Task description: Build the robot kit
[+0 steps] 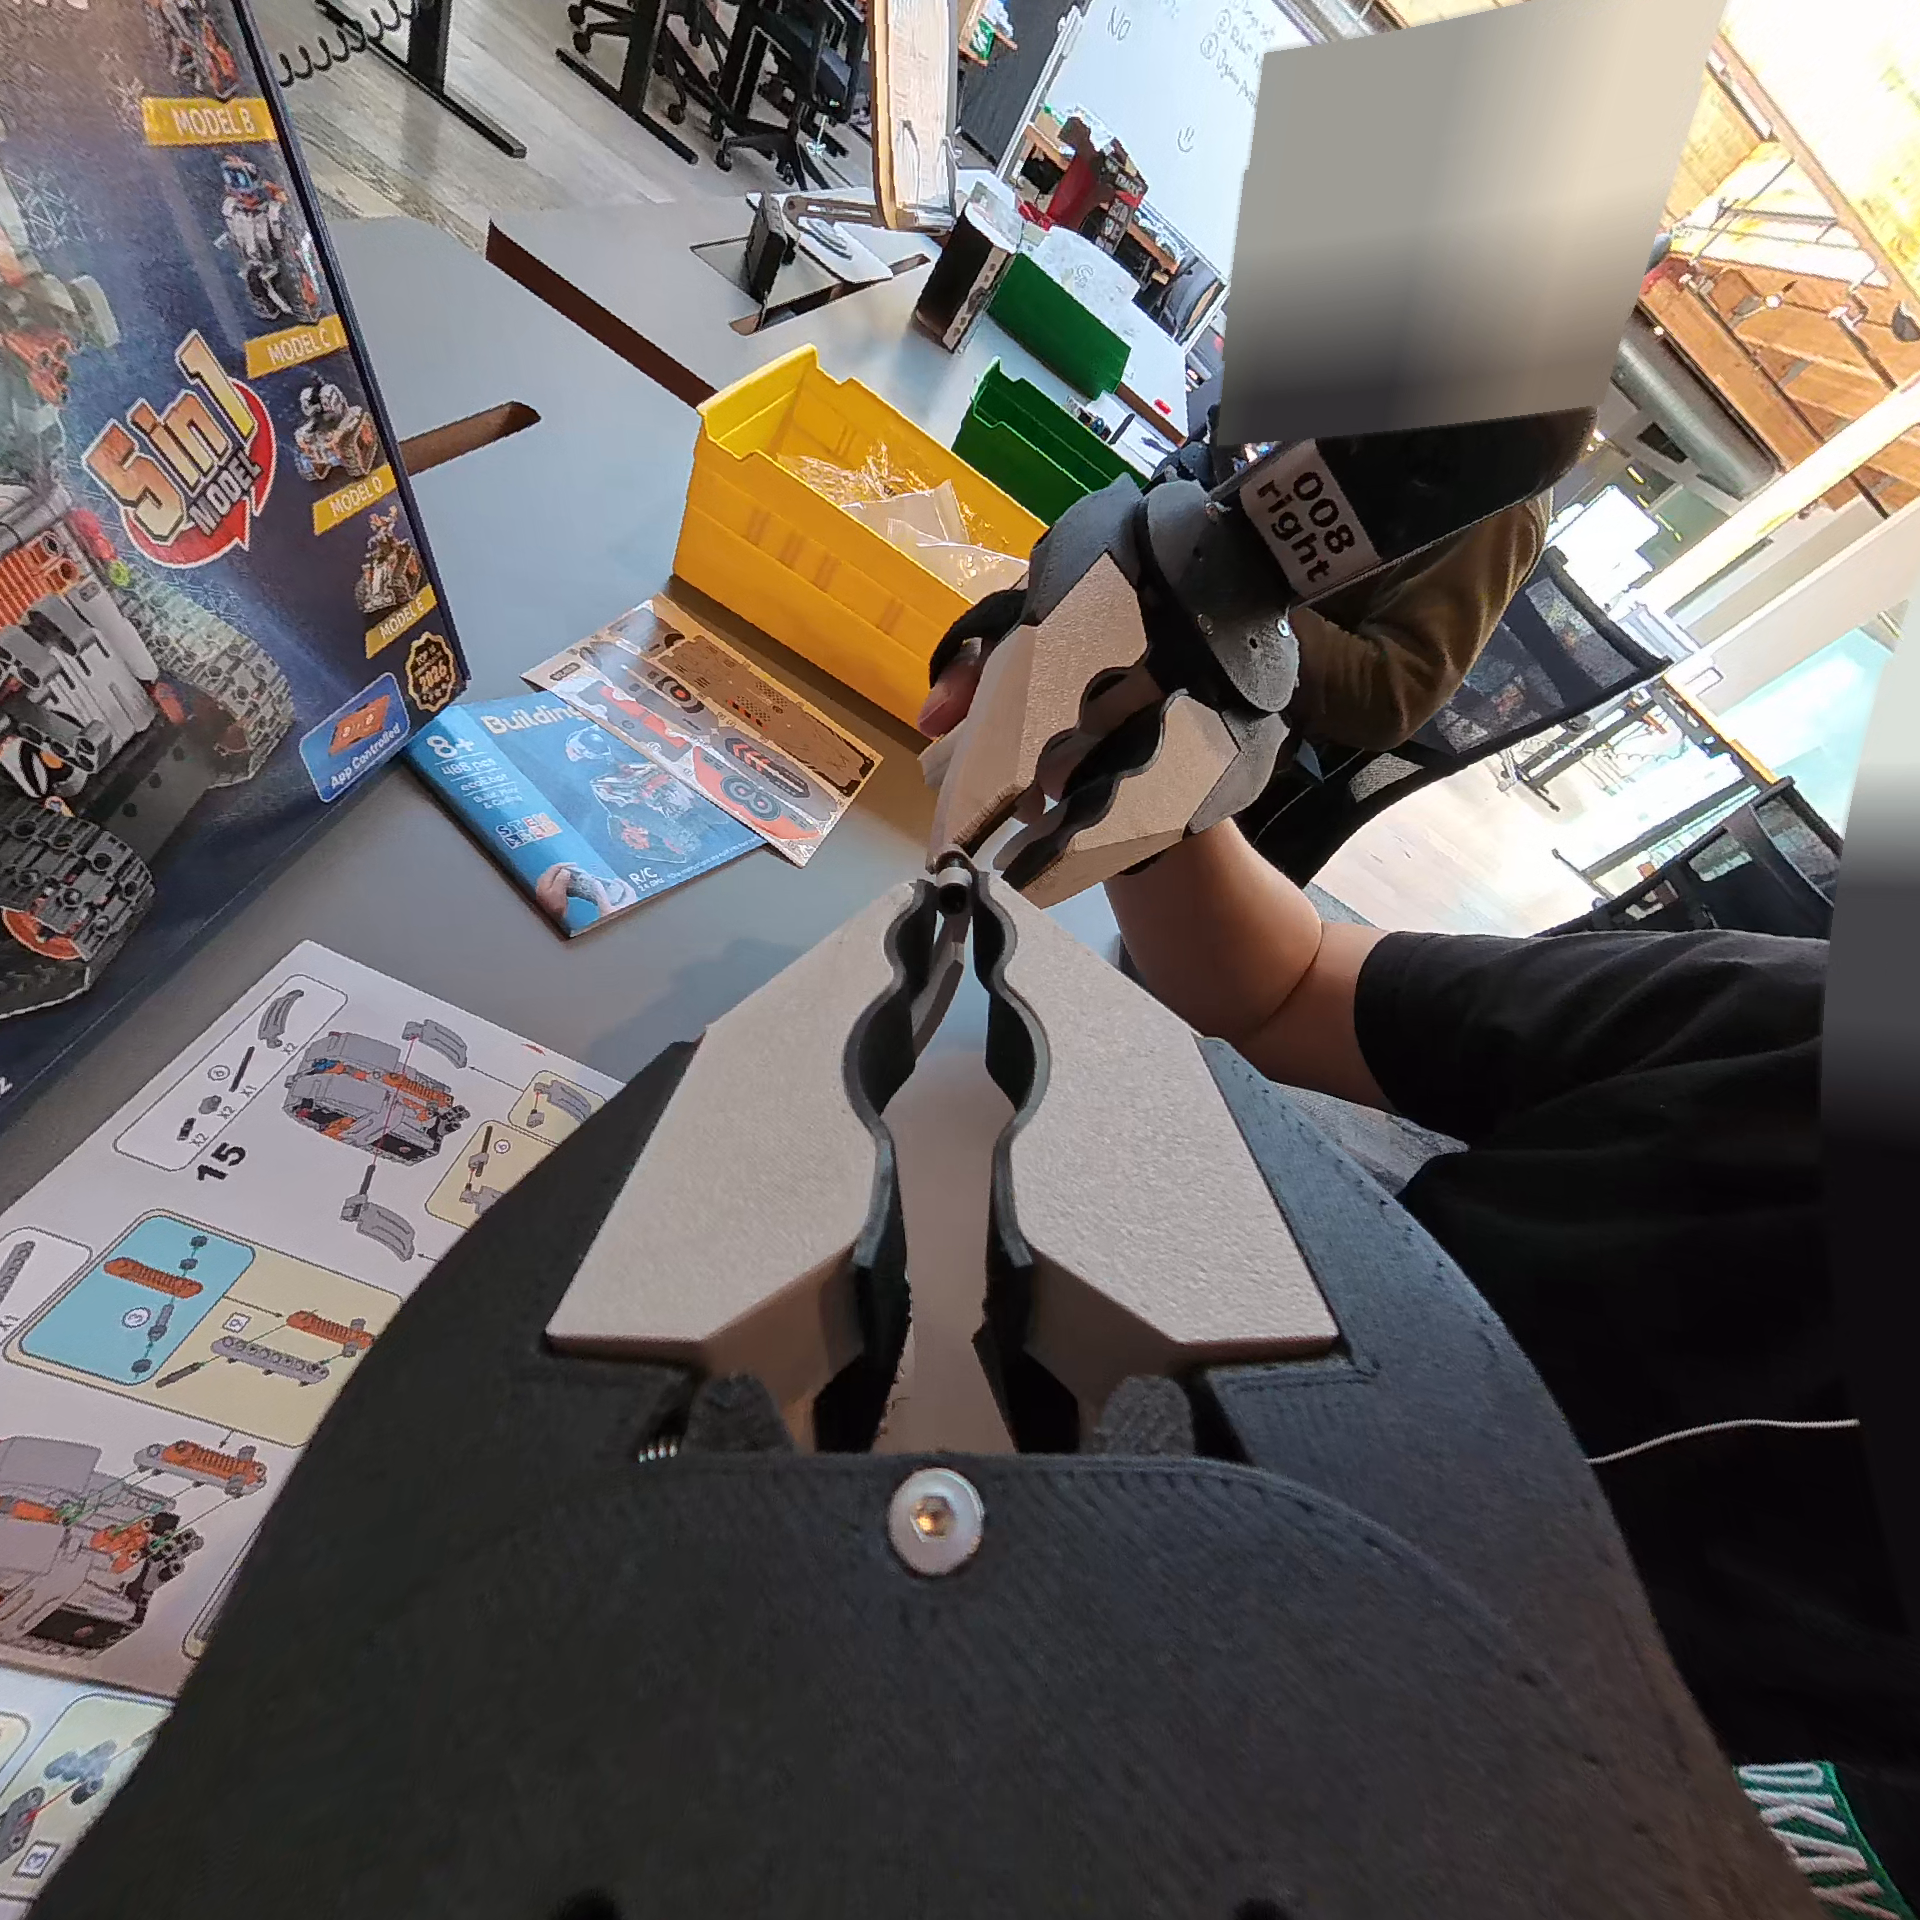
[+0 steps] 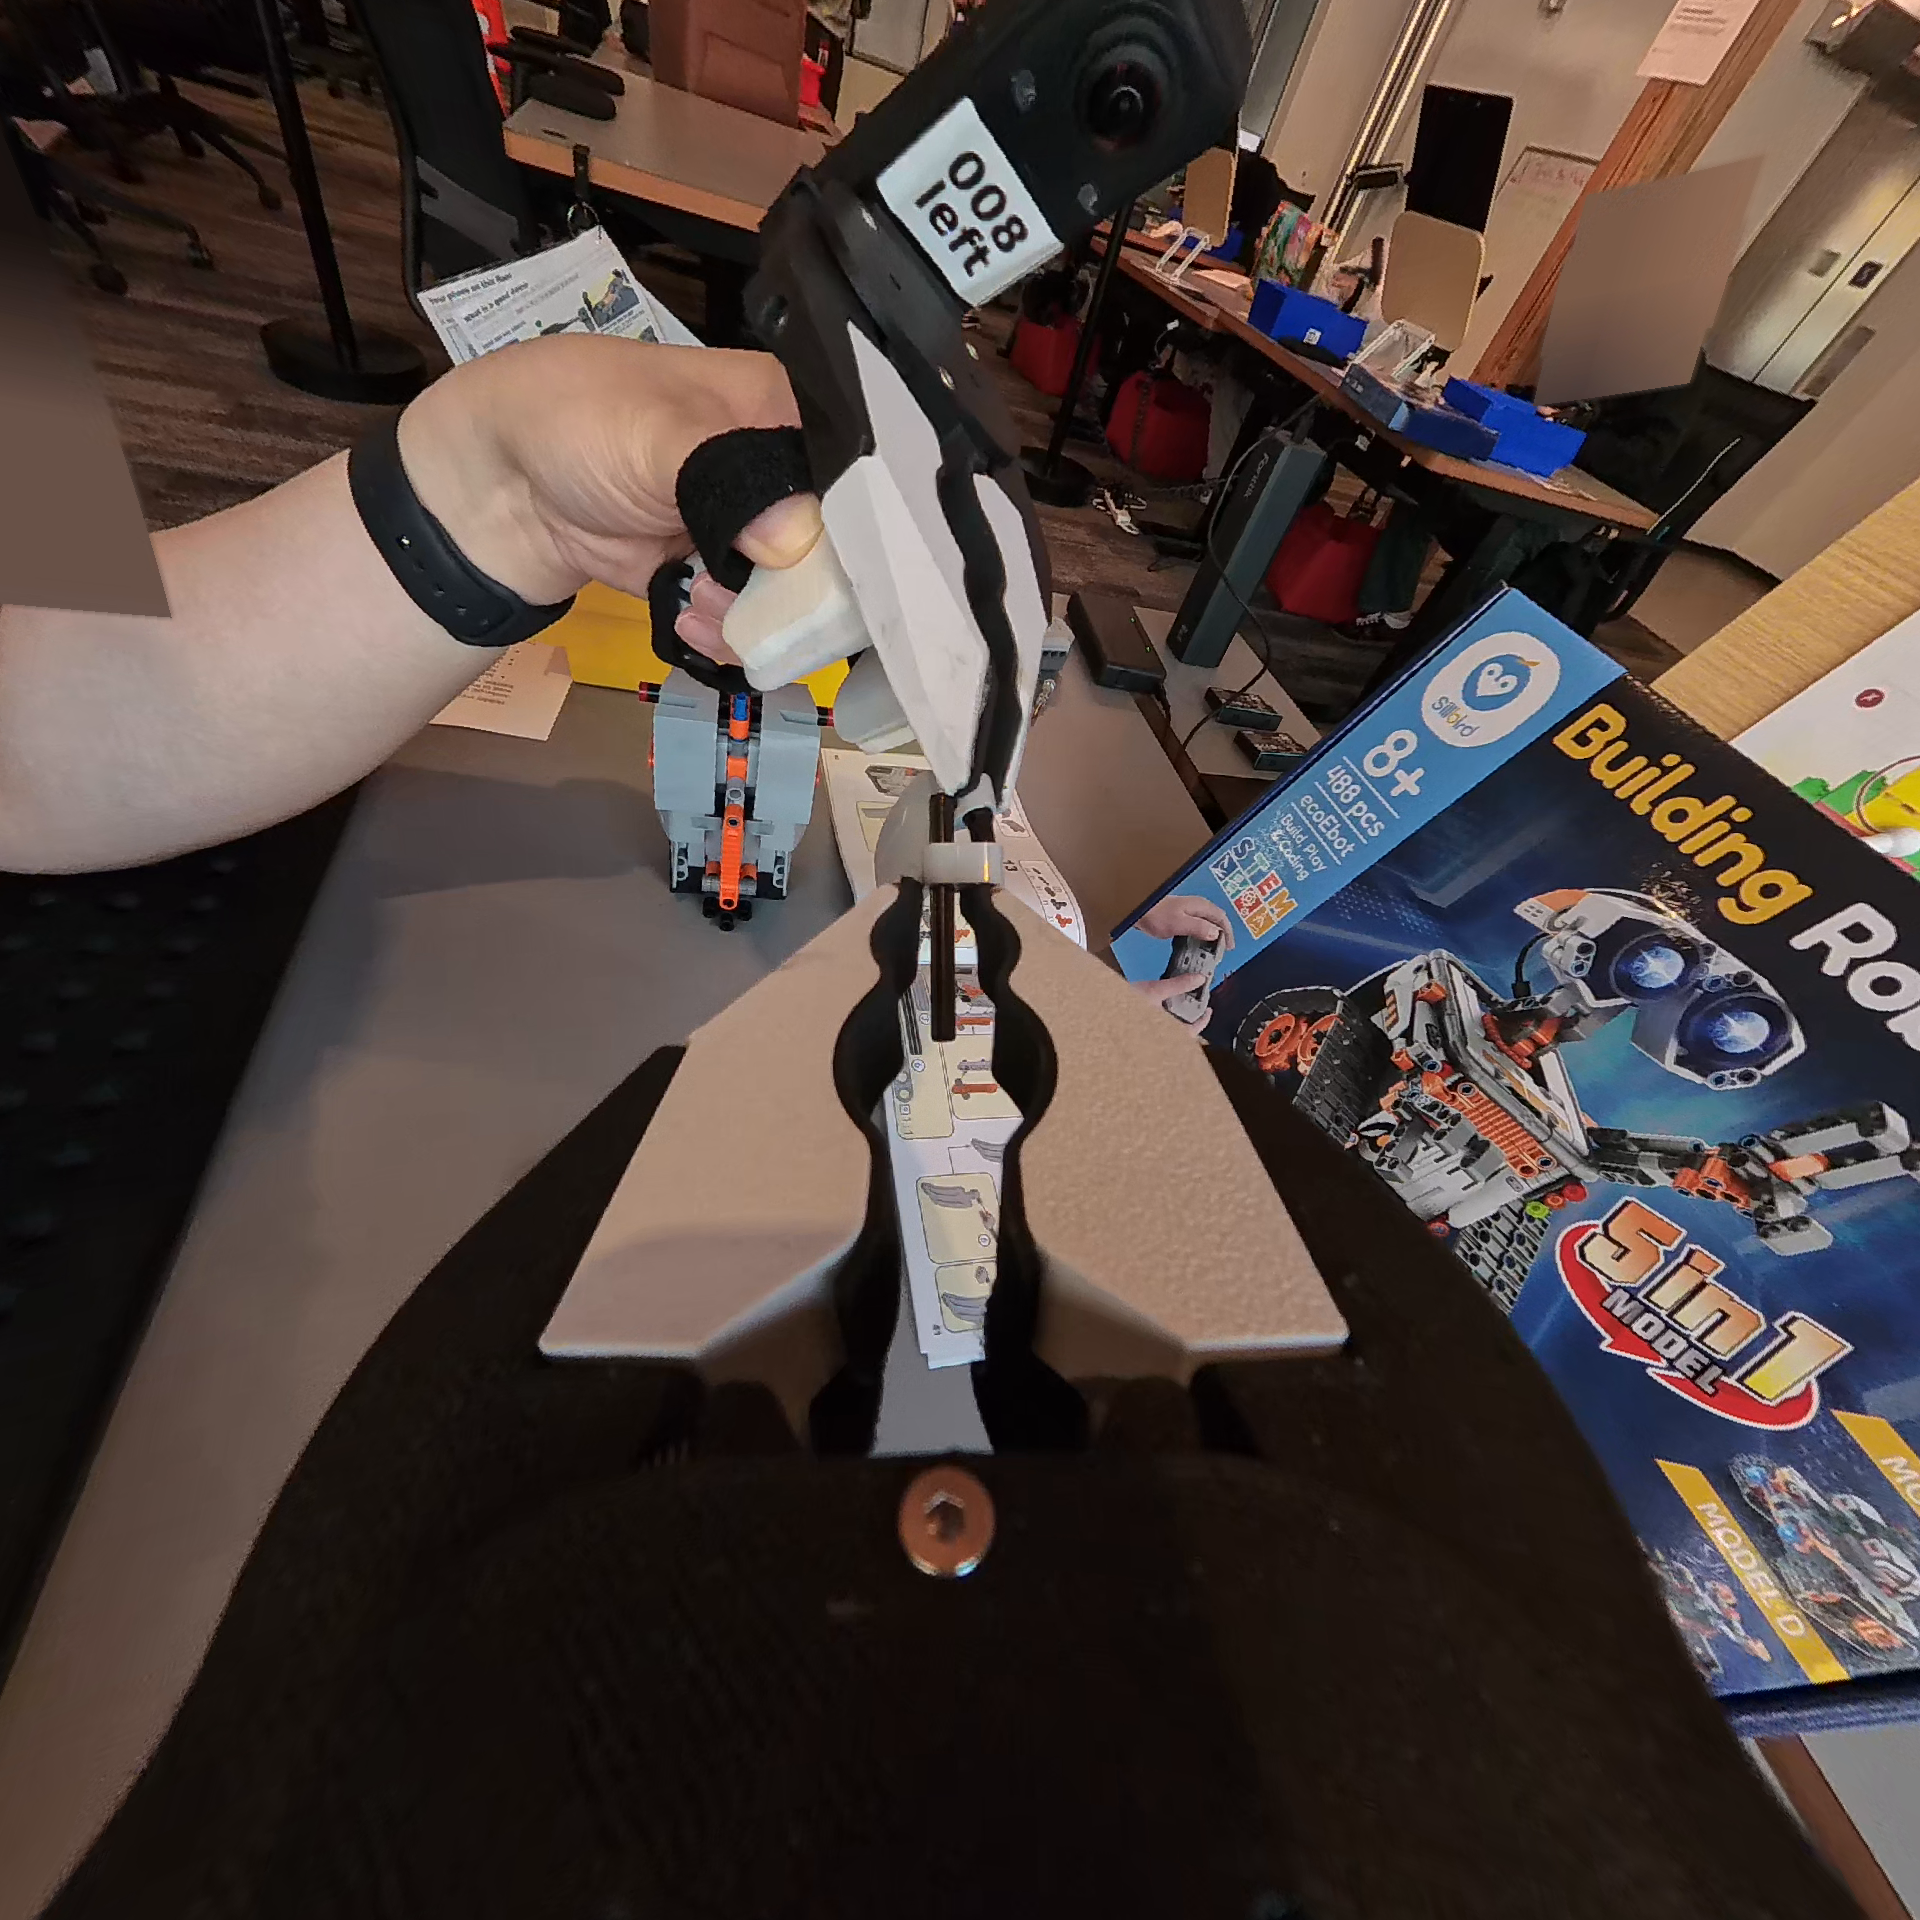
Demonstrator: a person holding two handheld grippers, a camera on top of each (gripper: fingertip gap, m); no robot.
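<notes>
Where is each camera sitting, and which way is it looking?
Left wrist view: sits on the left gripper, looks along its fingers over the grey table to the yellow bin and the right gripper; a bare forearm shows.
Right wrist view: sits on the right gripper, faces the left gripper, the hand holding it and a small brick model.
Both show: the two gripper tips meeting on a thin black axle, and the toy box.

Grey desks [image 1: 582, 343], office chairs [image 1: 748, 83], whiteboard [image 1: 1143, 73], possibly wooden ceiling [image 1: 1787, 301]
</notes>
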